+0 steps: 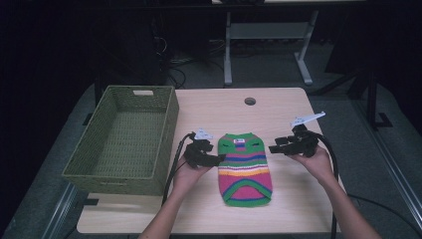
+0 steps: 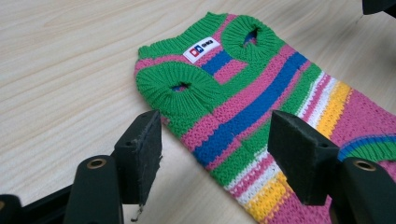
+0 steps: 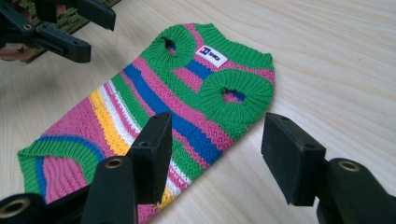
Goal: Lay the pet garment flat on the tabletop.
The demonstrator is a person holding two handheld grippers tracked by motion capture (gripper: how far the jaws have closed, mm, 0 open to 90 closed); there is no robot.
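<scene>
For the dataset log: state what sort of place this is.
Probably a lab or workshop set up for recording. A plain wooden table with a cable hole stands on a dim floor, cables and a metal desk frame lie behind it, and a person holds camera-fitted grippers.

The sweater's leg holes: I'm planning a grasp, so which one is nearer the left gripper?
The hole on the basket side of the striped sweater; the left gripper is at that edge, while the other hole lies past the white label.

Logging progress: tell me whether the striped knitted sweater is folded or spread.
Spread. The striped knitted sweater lies flat on the wooden table, both green armholes and hem showing.
</scene>
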